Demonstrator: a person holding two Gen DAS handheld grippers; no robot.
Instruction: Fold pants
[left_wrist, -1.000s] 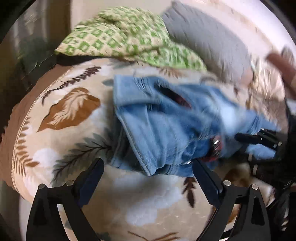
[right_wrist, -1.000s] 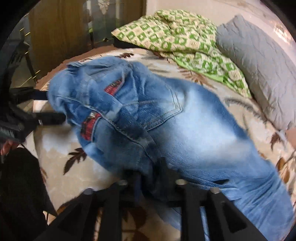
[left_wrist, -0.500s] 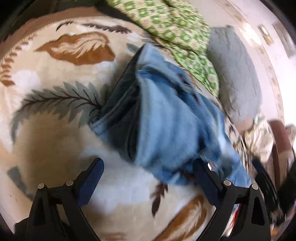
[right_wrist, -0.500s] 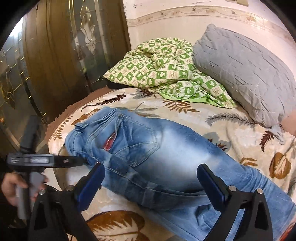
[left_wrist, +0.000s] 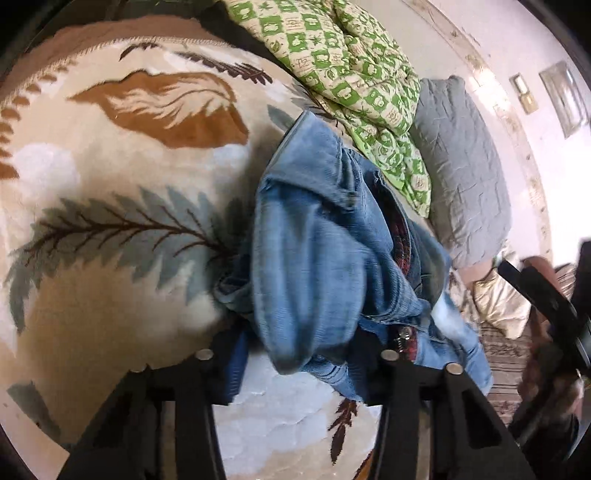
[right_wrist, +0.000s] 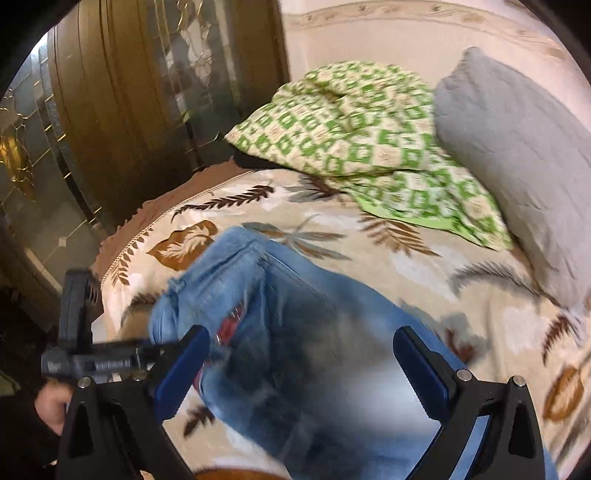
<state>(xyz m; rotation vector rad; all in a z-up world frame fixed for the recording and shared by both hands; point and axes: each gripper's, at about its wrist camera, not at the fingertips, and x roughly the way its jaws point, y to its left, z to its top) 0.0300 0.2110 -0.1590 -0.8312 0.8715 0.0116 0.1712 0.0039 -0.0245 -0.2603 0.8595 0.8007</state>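
On the leaf-patterned bed (right_wrist: 424, 258), blue jeans (right_wrist: 295, 332) near its left edge, left tool (left_wrist: 295, 354) closing on their bunched waistband, right tool (right_wrist: 295, 373) spread wide, released, hovering above them.

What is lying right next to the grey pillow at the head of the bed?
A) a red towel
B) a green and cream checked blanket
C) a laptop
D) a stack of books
B: the crumpled green and cream checked blanket lies bunched against the grey pillow on the leaf-print bedspread, beyond the blue jeans.
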